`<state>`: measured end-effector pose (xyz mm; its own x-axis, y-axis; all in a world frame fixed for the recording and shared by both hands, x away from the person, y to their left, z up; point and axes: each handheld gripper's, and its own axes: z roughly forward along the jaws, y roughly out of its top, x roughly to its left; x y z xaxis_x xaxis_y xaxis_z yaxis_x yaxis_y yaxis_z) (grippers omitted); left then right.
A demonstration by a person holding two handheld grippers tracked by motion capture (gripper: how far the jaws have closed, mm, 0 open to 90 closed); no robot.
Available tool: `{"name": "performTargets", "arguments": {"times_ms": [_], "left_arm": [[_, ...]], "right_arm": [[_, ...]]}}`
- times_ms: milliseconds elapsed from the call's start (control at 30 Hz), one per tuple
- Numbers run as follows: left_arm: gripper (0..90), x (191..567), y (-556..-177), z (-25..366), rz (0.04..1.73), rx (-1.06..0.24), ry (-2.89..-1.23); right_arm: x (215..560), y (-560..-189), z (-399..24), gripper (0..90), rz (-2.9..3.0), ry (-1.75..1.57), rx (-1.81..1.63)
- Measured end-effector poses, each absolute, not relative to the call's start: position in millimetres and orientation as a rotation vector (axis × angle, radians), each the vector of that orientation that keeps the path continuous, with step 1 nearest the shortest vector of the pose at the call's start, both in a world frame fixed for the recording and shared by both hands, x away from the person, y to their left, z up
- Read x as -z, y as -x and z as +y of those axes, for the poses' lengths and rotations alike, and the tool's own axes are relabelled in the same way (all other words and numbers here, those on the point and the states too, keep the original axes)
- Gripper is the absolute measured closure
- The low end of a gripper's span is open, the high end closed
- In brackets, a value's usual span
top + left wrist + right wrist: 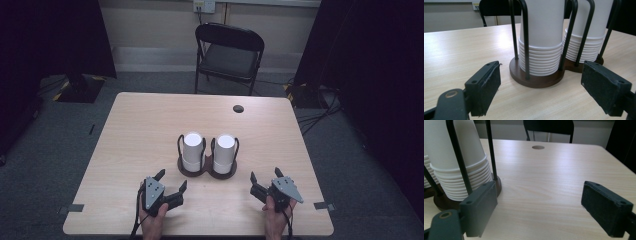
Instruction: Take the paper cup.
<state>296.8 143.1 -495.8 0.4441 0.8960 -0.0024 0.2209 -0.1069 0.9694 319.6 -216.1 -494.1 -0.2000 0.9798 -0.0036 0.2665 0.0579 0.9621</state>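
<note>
Both your grippers are wide open with nothing in them: left gripper (173, 181) sits just short of the cup holder (207, 171), right gripper (264, 180) off to its right. I'd go for the left stack (192, 150) from above, squeezing gently since thin paper cups crush. They're smooth, white, tapered, nested upside down between black wire loops on a dark wooden base, mid-table (145, 125). Right stack (224, 152) stands beside it.

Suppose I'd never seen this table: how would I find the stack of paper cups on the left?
Start at the wooden table with the black folding chair behind it. Near its middle sits a dark brown double holder with thin black wire uprights. Of its two white upside-down cup stacks, this left stack faces the left gripper, while the right stack stands nearer the round cable hole.
</note>
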Motion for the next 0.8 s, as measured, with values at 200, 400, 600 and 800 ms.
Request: {"name": "performTargets", "arguments": {"times_ms": [200, 400, 600, 800], "left_arm": [[16.9, 495.4, -299.5, 141.9, 1.032, -0.771, -1.616], [16.8, 493.9, -301.6, 144.0, 0.990, -0.708, -1.625], [16.6, 490.2, -301.3, 140.3, 0.960, -0.665, -1.623], [17.1, 481.7, -303.2, 133.2, 0.929, -0.592, -1.668]], "right_arm": [[493.8, -321.8, -217.6, 12.9, 1.604, -1.303, -1.202], [494.1, -318.8, -217.4, 13.0, 1.598, -1.274, -1.224], [494.3, -316.5, -217.1, 12.9, 1.606, -1.244, -1.245], [494.3, -316.2, -218.5, 13.0, 1.600, -1.249, -1.259]]}}
